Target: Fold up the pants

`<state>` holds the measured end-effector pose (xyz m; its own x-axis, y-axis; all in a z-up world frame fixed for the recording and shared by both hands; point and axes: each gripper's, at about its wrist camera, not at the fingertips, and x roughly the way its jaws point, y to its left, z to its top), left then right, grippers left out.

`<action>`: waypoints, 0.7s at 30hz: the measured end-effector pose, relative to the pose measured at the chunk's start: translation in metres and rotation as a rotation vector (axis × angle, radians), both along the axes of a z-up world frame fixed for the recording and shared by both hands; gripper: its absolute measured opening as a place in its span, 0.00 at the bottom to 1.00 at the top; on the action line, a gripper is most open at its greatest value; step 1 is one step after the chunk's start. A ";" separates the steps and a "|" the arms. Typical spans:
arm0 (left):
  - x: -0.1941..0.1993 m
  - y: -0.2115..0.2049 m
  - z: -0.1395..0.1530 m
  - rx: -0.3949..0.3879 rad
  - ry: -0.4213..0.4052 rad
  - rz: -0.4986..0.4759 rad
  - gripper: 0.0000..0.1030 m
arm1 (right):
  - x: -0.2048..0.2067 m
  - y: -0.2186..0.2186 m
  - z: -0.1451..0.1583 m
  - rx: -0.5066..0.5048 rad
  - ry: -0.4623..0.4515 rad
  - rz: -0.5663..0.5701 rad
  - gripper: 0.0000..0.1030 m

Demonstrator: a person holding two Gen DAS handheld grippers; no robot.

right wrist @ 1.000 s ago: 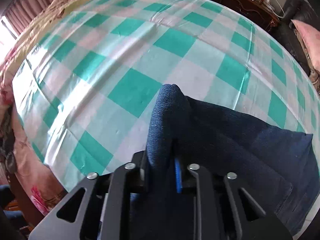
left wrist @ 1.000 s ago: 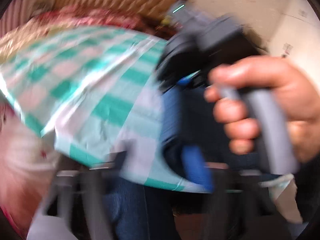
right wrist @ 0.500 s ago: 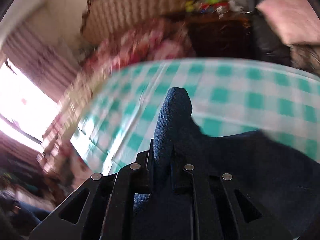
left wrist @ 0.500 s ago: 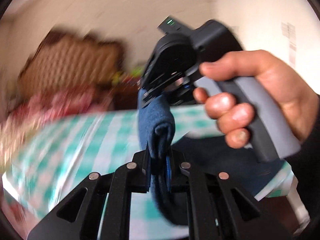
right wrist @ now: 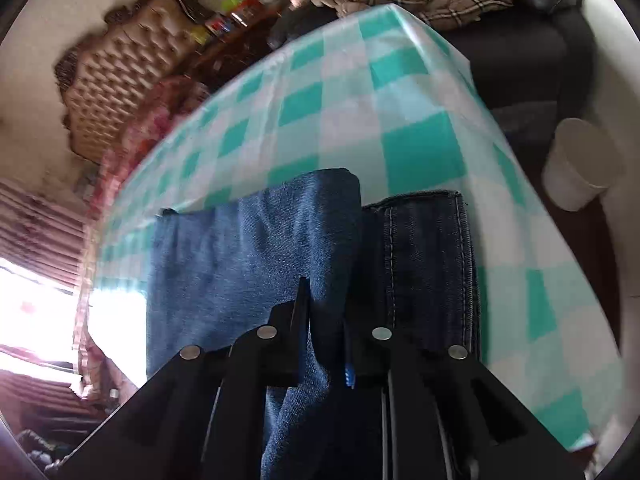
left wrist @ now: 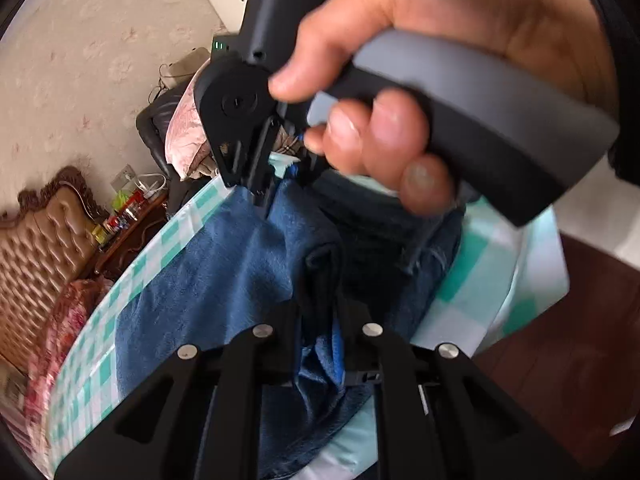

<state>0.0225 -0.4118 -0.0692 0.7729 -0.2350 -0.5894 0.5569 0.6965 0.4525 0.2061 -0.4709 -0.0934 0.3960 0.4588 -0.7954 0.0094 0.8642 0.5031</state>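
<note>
Both your tongs grip the dark blue denim pants (right wrist: 256, 248).
Your left gripper (left wrist: 320, 320) and right gripper (right wrist: 326, 320) each pinch a fold; the pants lie across the green-checked tablecloth (right wrist: 352, 120), beside its near edge.

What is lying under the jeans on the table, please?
A green-and-white checked tablecloth lies under the jeans and shows on all sides of them. The table under it is fully covered. Whether anything else sits beneath the denim cannot be seen.

We note coarse, matt denim pants (right wrist: 256, 248), a glossy checked plastic tablecloth (right wrist: 420, 152), and matt black plastic fingers (left wrist: 256, 368).
</note>
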 end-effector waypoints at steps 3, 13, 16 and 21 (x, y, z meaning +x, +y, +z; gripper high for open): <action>-0.001 -0.001 0.001 0.039 -0.042 -0.007 0.11 | 0.001 0.009 0.006 -0.031 -0.027 0.027 0.14; -0.002 -0.037 0.022 0.070 -0.152 -0.054 0.11 | -0.011 -0.032 0.040 -0.043 -0.102 0.034 0.09; 0.003 -0.048 -0.010 0.104 -0.064 -0.088 0.20 | -0.010 -0.043 0.003 -0.052 -0.057 0.017 0.13; 0.000 -0.022 -0.002 0.000 -0.028 -0.146 0.59 | -0.032 -0.076 0.007 -0.090 -0.121 -0.109 0.47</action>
